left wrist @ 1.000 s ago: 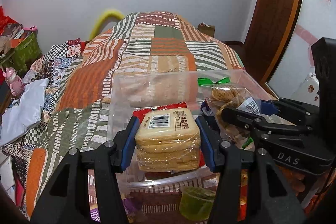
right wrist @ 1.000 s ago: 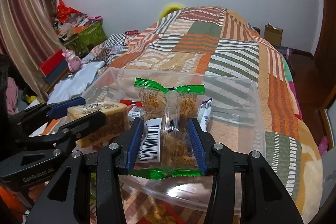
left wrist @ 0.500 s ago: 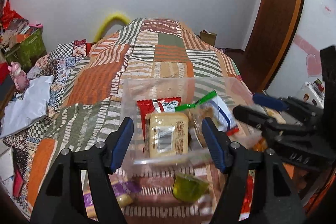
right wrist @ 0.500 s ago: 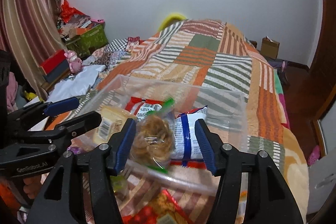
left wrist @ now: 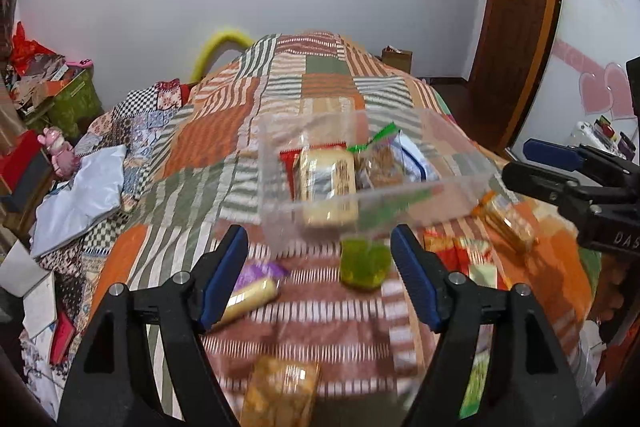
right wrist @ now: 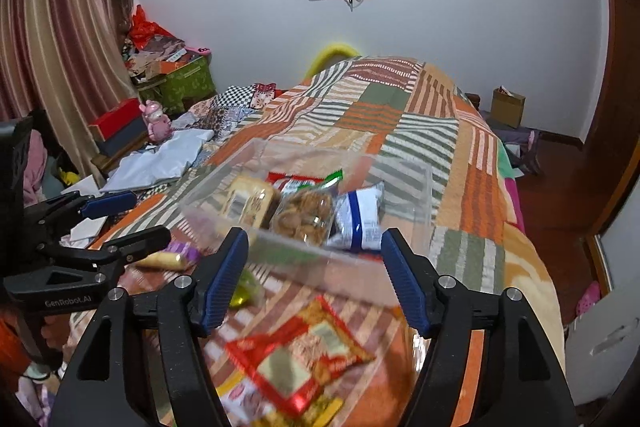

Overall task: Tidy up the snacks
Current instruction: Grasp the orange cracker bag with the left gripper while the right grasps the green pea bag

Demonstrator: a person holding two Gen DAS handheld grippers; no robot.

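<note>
Hovering with fingers spread and empty, the left gripper (left wrist: 318, 267) and right gripper (right wrist: 314, 269) sit just short of the clear bin (left wrist: 400, 189), where four snack packets lie gathered; loose snacks (right wrist: 300, 359) wait beside it on the quilt (left wrist: 320, 83).

both snacks released into bin (left wrist: 460, 183), grippers withdrawn

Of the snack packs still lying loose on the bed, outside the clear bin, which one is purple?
The purple-wrapped bar, lying on the blanket just ahead of the left tongs' left finger. The others outside the clear bin are the green jelly cup and red or orange packs.
</note>
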